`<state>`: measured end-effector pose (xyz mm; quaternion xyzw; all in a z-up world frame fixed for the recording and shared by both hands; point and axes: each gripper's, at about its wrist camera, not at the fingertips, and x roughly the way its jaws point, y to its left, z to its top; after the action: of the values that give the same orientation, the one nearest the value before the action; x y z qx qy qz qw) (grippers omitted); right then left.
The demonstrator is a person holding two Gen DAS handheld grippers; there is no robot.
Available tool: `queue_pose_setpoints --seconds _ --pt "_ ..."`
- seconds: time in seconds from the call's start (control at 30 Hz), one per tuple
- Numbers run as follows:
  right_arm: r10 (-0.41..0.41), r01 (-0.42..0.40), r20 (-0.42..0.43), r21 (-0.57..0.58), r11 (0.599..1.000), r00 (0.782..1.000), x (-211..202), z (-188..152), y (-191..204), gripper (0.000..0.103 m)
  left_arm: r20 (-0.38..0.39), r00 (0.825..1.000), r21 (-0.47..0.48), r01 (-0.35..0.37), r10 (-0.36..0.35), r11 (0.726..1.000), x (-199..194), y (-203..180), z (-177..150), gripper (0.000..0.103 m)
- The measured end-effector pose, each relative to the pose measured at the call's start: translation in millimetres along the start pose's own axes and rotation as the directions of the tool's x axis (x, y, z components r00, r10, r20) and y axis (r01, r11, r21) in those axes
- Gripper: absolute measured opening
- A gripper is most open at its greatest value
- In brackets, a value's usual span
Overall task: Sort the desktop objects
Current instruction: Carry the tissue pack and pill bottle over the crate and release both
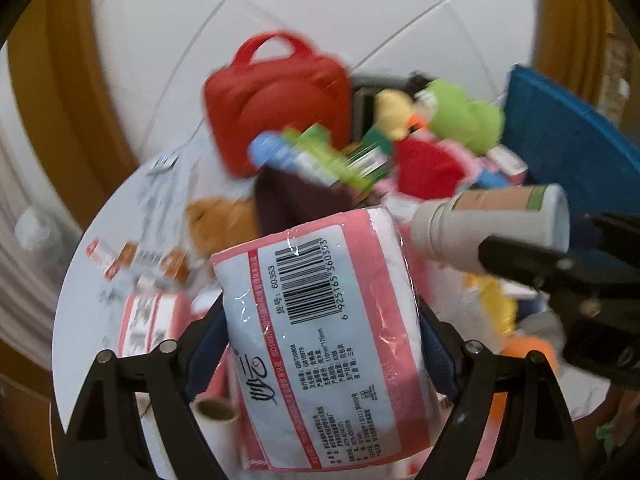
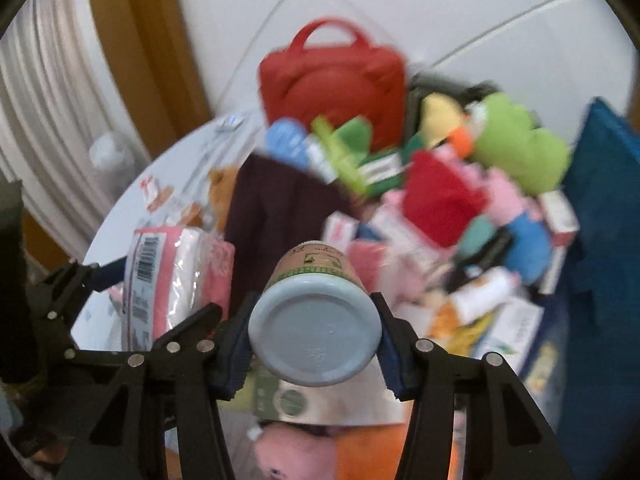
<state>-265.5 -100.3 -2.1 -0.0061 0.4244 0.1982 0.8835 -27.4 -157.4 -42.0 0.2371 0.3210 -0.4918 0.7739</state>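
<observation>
Gripping a soft, light tissue pack (image 1: pixel 320 344) across its flanks at lower centre, the left gripper (image 1: pixel 320 356) squeezes compressible wrap, while the right gripper (image 2: pixel 314 344) clamps a rigid, slippery bottle (image 2: pixel 316 320) near its base.

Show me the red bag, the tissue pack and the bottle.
red bag (image 2: pixel 332 84): right wrist view, front panel.
tissue pack (image 1: pixel 320 344): left wrist view, printed label.
bottle (image 2: pixel 316 340): right wrist view, round base.

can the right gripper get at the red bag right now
Probably not: the right gripper is shut on a bottle, and the red bag sits beyond a heap of boxes and toys.
</observation>
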Motion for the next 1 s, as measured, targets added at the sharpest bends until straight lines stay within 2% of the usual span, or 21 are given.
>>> queue_pose_setpoints --seconds 0.13,0.23,0.37,0.47,0.63,0.77,0.87,1.0 --pt "-0.079 0.075 0.11 0.042 0.996 0.991 -57.6 5.7 -31.8 0.052 0.082 0.994 0.047 0.068 -0.071 0.997 -25.1 -50.1 30.3 0.085" --pt "-0.166 0.153 0.183 0.084 0.985 0.969 -107.4 2.8 -64.3 0.052 0.137 0.98 0.092 0.134 -0.146 0.987 -44.3 -96.8 54.0 0.085" --pt "-0.293 0.259 0.256 0.157 0.953 0.921 -176.0 -9.9 -112.8 0.052 0.218 0.941 0.167 0.225 -0.259 0.96 -77.2 -173.6 85.3 0.085" --pt "-0.387 0.333 0.281 0.222 0.916 0.878 -223.5 -28.7 -159.0 0.052 0.246 0.911 0.215 0.283 -0.332 0.935 -96.0 -234.1 104.3 0.085" --pt "-0.516 0.435 0.251 0.314 0.844 0.819 -273.8 -63.6 -240.8 0.052 0.227 0.884 0.284 0.341 -0.408 0.896 -108.3 -342.6 125.8 0.085" --pt "-0.563 0.478 0.195 0.353 0.804 0.803 -289.4 -93.9 -304.5 0.052 0.156 0.887 0.326 0.369 -0.434 0.871 -108.0 -415.4 127.3 0.085" --pt "-0.565 0.49 0.151 0.35 0.798 0.811 -289.1 -112.5 -346.0 0.052 0.127 0.904 0.345 0.346 -0.409 0.873 -111.9 -461.6 122.3 0.085" --pt "-0.556 0.49 0.121 0.347 0.8 0.822 -291.2 -134.7 -379.5 0.052 0.051 0.914 0.36 0.359 -0.402 0.861 -112.2 -501.5 114.8 0.085"
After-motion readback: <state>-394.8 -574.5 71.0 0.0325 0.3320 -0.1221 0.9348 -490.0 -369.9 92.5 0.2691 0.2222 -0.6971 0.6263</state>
